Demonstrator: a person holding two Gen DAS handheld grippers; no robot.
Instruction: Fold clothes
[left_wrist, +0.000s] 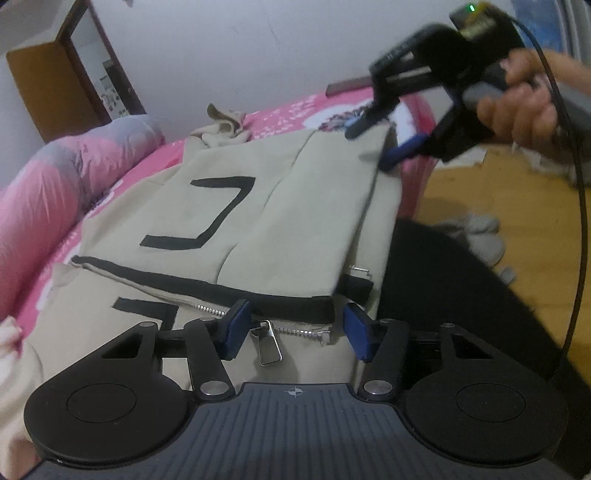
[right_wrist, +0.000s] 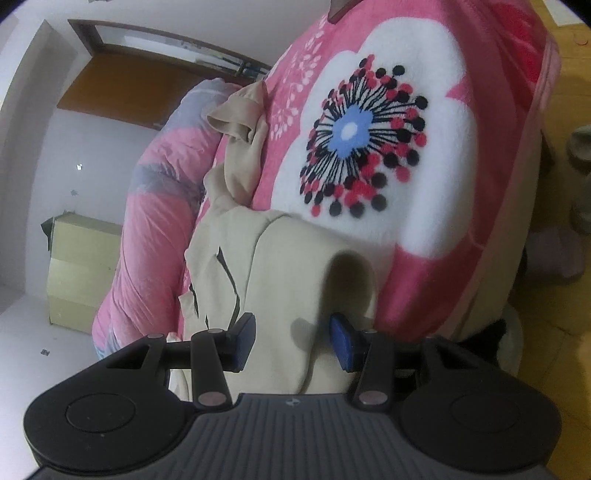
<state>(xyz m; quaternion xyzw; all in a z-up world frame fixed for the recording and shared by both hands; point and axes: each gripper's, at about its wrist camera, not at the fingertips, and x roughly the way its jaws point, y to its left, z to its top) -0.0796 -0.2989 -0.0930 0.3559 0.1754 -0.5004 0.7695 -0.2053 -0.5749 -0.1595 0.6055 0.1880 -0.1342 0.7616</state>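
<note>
A beige zip jacket (left_wrist: 258, 206) with black stripes lies partly folded on the pink flowered bed cover (left_wrist: 288, 110). My left gripper (left_wrist: 291, 332) is open just above its zipper and metal zip pull (left_wrist: 269, 345) at the near edge. My right gripper (left_wrist: 384, 142), held by a hand, is open above the jacket's far right corner. In the right wrist view the right gripper (right_wrist: 291, 339) hovers open over the jacket (right_wrist: 280, 266), with fabric beneath the gap and not pinched. The jacket's hood (right_wrist: 240, 122) lies crumpled beyond it.
A rolled pink and grey quilt (left_wrist: 62, 177) lies along the bed's left side. The bed edge drops to a wooden floor (left_wrist: 498, 199) on the right, with grey slippers (left_wrist: 476, 232) there. A wooden door (left_wrist: 44, 85) and a white wall stand behind.
</note>
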